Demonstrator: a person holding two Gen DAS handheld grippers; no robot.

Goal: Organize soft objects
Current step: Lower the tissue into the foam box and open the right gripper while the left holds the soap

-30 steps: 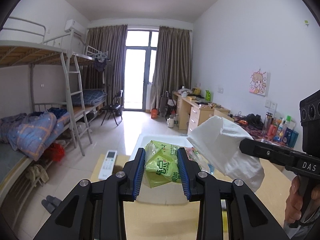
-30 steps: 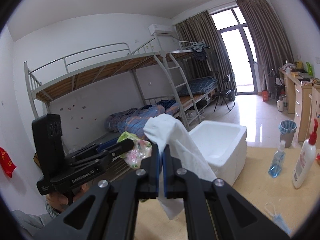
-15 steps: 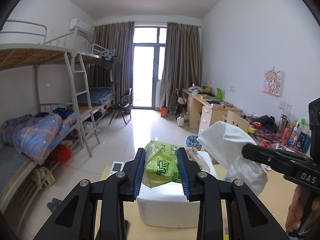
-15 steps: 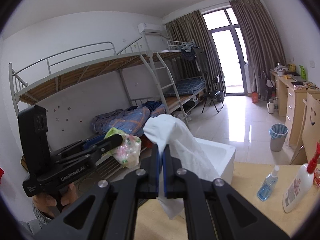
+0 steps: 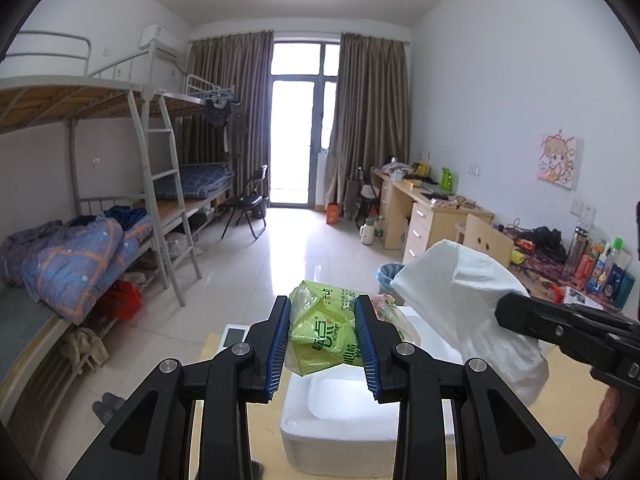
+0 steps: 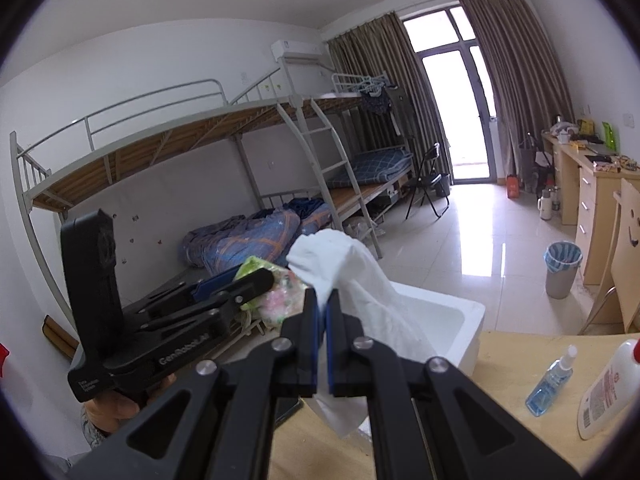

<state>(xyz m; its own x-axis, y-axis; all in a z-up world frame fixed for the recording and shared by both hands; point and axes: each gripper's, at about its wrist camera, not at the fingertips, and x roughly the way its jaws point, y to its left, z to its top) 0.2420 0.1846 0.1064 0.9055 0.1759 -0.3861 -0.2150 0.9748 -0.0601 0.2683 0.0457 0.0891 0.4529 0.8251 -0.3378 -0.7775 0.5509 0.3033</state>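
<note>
My left gripper (image 5: 322, 344) is shut on a green plastic packet (image 5: 322, 334), held in the air above the near end of a white foam box (image 5: 348, 428). My right gripper (image 6: 322, 312) is shut on a white cloth (image 6: 360, 280) that drapes over and below its fingers. In the left wrist view that white cloth (image 5: 460, 304) hangs to the right of the packet, above the box's right side. In the right wrist view the green packet (image 6: 276, 288) sits in the left gripper (image 6: 240, 286), left of the cloth, with the foam box (image 6: 452, 320) behind.
The box stands on a light wooden table (image 6: 500, 432). A blue spray bottle (image 6: 550, 384) and a white lotion bottle (image 6: 608, 388) are on the table at the right. A white remote (image 5: 234, 336) lies left of the box. Bunk beds (image 5: 80, 240) line the left wall.
Both hands have drawn back from the foam box with their loads; more of the box and the room beyond it shows now. Neither grip has changed.
</note>
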